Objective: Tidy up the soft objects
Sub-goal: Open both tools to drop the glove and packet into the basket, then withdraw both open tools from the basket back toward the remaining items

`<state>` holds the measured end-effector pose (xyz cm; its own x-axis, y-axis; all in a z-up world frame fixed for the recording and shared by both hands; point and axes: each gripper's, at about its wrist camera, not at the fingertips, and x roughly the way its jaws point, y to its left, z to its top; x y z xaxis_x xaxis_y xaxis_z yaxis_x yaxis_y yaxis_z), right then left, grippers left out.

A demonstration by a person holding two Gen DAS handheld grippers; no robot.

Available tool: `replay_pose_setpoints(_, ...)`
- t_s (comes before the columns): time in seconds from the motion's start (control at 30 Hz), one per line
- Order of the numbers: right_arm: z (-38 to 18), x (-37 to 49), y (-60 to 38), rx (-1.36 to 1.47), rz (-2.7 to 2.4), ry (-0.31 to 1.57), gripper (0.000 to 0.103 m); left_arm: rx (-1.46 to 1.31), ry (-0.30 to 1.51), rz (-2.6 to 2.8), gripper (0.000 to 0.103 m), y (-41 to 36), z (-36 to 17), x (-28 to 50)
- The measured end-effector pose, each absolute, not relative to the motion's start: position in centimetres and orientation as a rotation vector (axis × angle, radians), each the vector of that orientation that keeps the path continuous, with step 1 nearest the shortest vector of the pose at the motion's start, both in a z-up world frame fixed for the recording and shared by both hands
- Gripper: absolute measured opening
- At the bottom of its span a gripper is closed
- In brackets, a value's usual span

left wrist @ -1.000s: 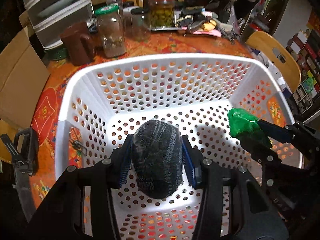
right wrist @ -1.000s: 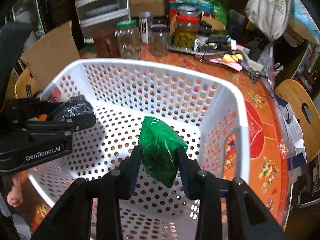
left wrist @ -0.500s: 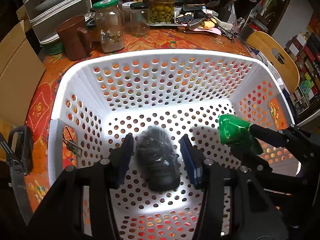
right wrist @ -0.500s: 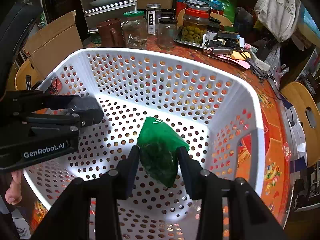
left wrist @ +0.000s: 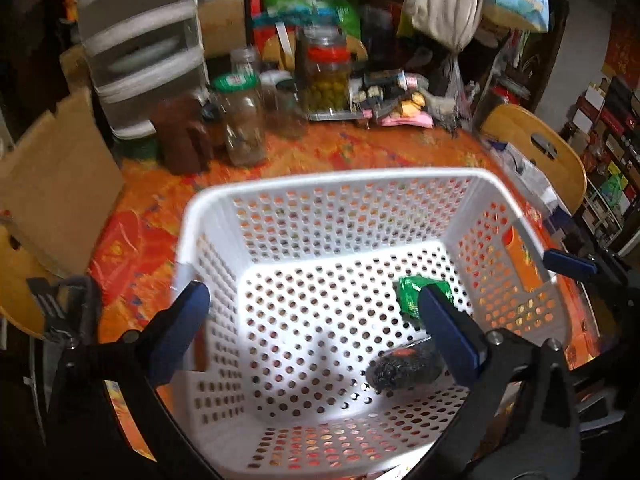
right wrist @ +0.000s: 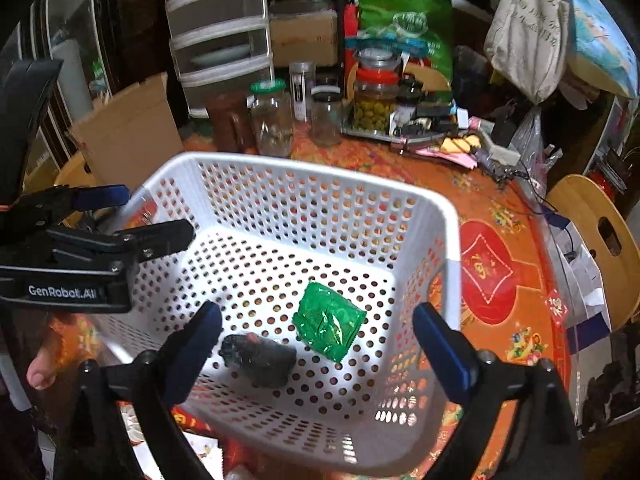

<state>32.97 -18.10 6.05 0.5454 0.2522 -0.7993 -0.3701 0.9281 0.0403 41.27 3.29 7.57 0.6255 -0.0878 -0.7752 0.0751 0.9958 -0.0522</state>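
A white perforated basket [left wrist: 328,184] [right wrist: 448,216] stands on the orange table. A dark rolled sock [left wrist: 404,368] [right wrist: 260,360] lies on its floor, with a green soft packet [left wrist: 412,296] [right wrist: 328,324] beside it. My left gripper [left wrist: 316,328] is open and empty above the basket; its right finger partly hides the packet. My right gripper [right wrist: 316,336] is open and empty above both objects. The left gripper also shows in the right wrist view [right wrist: 132,220], and a blue fingertip of the right gripper shows in the left wrist view [left wrist: 568,264].
Glass jars [right wrist: 272,120], a brown mug [left wrist: 180,140] and clutter stand behind the basket. A plastic drawer unit [right wrist: 220,32] and cardboard [left wrist: 52,176] are at the left. A wooden chair [left wrist: 536,152] stands at the right.
Both grippers opened and let go: the sock and the green packet dropped to the basket floor. Both grippers pulled up and back from the basket.
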Motion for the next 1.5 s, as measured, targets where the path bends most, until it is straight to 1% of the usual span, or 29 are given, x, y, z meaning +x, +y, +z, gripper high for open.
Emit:
replay_pose_setpoints(0.13, 7.8, 31.5, -18.9, -0.113, 0.381, 0.866, 0.101, -0.015, 0.852, -0.098, 0.103, 3.6, 9.5, 39.3)
replay_pose_setpoints(0.3, 9.2, 28.7, -19.5, -0.091, 0.399, 0.815, 0.102, -0.009, 0.764, -0.079, 0.103, 4.0, 12.1, 34.7)
replay_pose_setpoints(0.47, 9.9, 23.5, -20.6, -0.093, 0.396, 0.73, 0.102, -0.001, 0.711, -0.099, 0.103, 4.8, 12.6, 28.4)
replay_pose_setpoints(0.63, 9.3, 17.2, -22.8, -0.016, 0.401, 0.646, 0.102, 0.002, 0.661, -0.098, 0.103, 5.3, 11.3, 21.7)
replay_pose_setpoints(0.83, 7.5, 11.4, -23.0, -0.04, 0.388, 0.611, 0.102, -0.019, 0.641, -0.129, 0.103, 4.8, 8.7, 15.8)
replay_pose_setpoints(1.03, 6.4, 8.1, -22.6, -0.056, 0.386, 0.584, 0.102, 0.015, 0.632, -0.129, 0.103, 3.4, 6.9, 12.6)
replay_pose_setpoints(1.23, 5.0, 6.9, -22.3, -0.038, 0.411, 0.586, 0.1, -0.018, 0.636, -0.142, 0.103, 3.7, 5.3, 11.7)
replay_pose_setpoints(1.33, 3.7, 6.9, -22.1, -0.031, 0.414, 0.597, 0.094, -0.033, 0.646, -0.136, 0.103, 4.2, 4.5, 12.3)
replay_pose_setpoints(1.4, 2.7, 7.5, -21.9, -0.029, 0.409, 0.622, 0.083, -0.041, 0.665, -0.123, 0.103, 4.6, 3.4, 12.8)
replay_pose_setpoints(1.43, 1.6, 8.1, -21.7, -0.03, 0.404, 0.652, 0.079, -0.05, 0.678, -0.122, 0.103, 4.8, 2.7, 13.2)
replay_pose_setpoints(1.5, 0.0, 8.9, -21.2, -0.03, 0.408, 0.703, 0.059, -0.066, 0.699, -0.122, 0.103, 5.4, 1.7, 14.1)
